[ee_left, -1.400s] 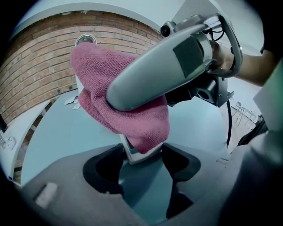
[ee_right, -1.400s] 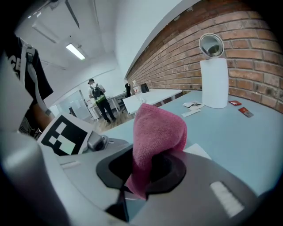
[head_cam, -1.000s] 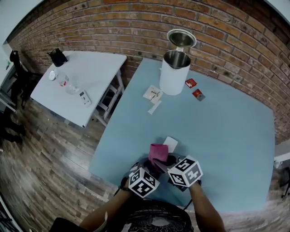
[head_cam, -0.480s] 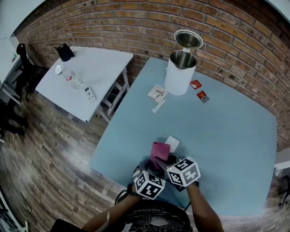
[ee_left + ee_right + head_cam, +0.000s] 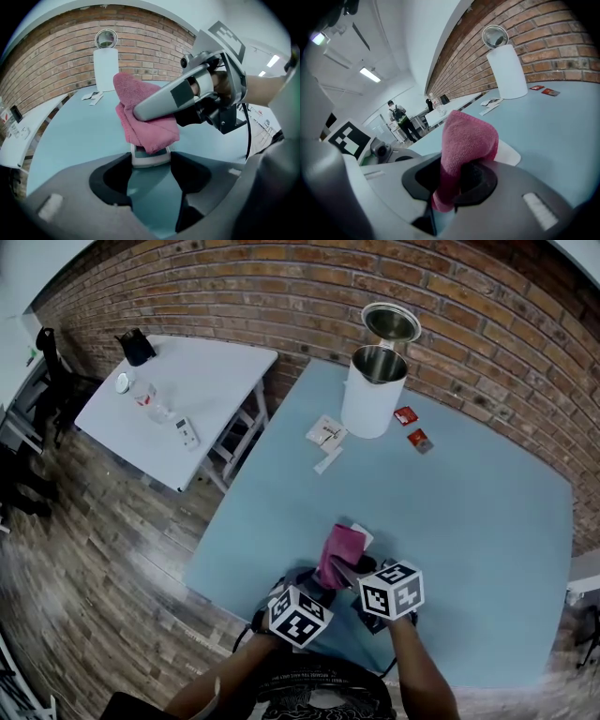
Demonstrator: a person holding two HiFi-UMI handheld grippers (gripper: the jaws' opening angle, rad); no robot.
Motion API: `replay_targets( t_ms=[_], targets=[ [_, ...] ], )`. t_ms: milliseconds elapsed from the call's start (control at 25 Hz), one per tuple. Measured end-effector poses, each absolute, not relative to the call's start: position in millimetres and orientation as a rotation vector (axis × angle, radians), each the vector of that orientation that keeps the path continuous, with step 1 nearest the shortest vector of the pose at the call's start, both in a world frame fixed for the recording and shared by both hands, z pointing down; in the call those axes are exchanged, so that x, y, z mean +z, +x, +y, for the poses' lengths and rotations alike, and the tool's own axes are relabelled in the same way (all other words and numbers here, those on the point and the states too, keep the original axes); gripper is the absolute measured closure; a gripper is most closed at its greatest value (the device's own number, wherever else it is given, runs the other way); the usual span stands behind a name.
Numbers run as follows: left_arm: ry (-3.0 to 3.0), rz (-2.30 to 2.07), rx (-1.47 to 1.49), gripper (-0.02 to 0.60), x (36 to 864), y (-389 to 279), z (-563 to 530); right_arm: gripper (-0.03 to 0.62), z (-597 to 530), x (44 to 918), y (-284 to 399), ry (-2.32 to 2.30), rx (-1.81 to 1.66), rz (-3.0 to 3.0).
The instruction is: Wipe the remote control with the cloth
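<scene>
Here we see the left hand-held gripper (image 5: 150,162) closing its jaws on the near end of the remote control (image 5: 151,156). That pale end sits between the jaw tips and touches both, a grasp only the left gripper view shows. The same view has the pink cloth (image 5: 140,115) draped over the rest of the remote, with the right hand-held gripper (image 5: 457,177) lying across it.

Only the right gripper view shows how the cloth is held: a fold is clamped tight between the right jaws, and the remote's white rounded end peeks out just behind.

From the head view we get the layout. Everything is bunched near the front edge of the light blue worktop (image 5: 478,521), well apart from the white bin (image 5: 374,395), two red packets (image 5: 412,427) and a paper card (image 5: 325,432) near the brick wall. Their print is too small for us to read.
</scene>
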State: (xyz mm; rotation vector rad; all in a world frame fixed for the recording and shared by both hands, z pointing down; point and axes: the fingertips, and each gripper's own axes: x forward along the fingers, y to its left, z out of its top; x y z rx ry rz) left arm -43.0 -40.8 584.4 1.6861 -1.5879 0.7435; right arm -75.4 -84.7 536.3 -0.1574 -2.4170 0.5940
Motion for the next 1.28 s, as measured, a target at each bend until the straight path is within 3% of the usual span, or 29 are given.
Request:
replay_targets(
  t_ms=[1280],
  targets=[
    [1.851, -1.381, 0.856, 0.334, 587.3, -48.7, -29.4, 0.525, -200.9, 546.0, -47.2, 0.354, 0.919, -2.490]
  ],
)
